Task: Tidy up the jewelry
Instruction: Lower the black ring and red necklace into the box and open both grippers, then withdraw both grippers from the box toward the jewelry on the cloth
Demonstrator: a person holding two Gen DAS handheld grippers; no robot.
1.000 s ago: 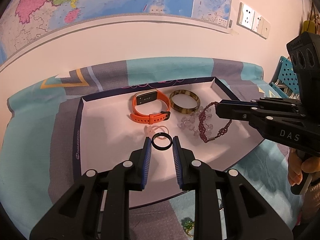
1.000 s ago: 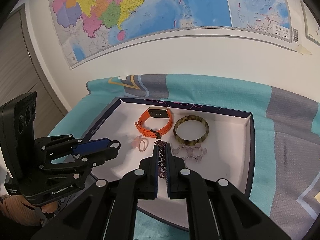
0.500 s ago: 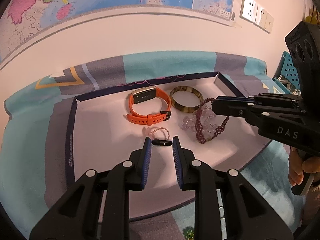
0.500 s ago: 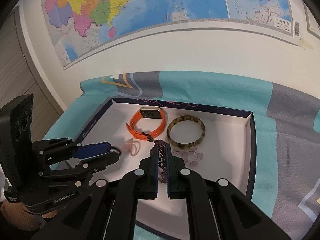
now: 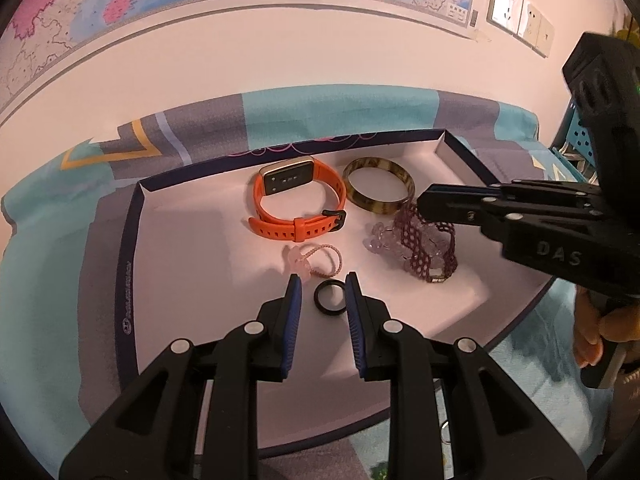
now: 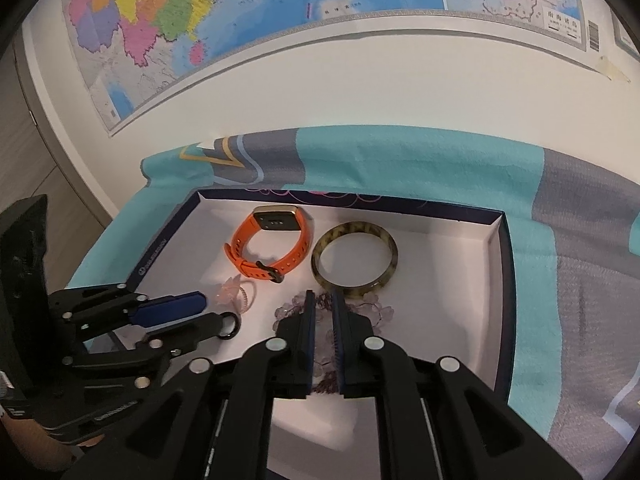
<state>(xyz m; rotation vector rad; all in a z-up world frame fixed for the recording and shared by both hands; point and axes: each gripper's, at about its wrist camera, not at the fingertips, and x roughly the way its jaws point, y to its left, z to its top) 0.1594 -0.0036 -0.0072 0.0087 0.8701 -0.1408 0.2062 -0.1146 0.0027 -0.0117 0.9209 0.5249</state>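
A white tray (image 5: 132, 264) (image 6: 505, 280) holds an orange watch (image 5: 298, 204) (image 6: 276, 248), a tortoiseshell bangle (image 5: 376, 210) (image 6: 354, 227), a clear bead bracelet (image 5: 378, 238) (image 6: 378, 312) and a pink hair tie (image 5: 316, 260) (image 6: 236, 294). My left gripper (image 5: 323, 278) (image 6: 214, 312) is shut on a black ring (image 5: 329, 313) (image 6: 229, 334), which lies almost flat at the tray floor. My right gripper (image 6: 322, 294) (image 5: 424, 204) is opening its jaws. A maroon beaded bracelet (image 5: 416, 264) (image 6: 325, 376) runs between the pads and rests across the clear beads.
The tray sits on a teal and grey patterned cloth (image 5: 340, 116) against a wall with a map (image 6: 280, 20). Wall sockets (image 5: 520, 12) and a blue perforated basket (image 5: 580, 140) are at the right. A hand (image 5: 592, 344) grips the right tool. A small green item (image 5: 380, 472) lies on the cloth.
The black ring turned from upright to nearly flat between the left pads. The right gripper sank with the maroon bracelet onto the clear beads, and its pads parted slightly.
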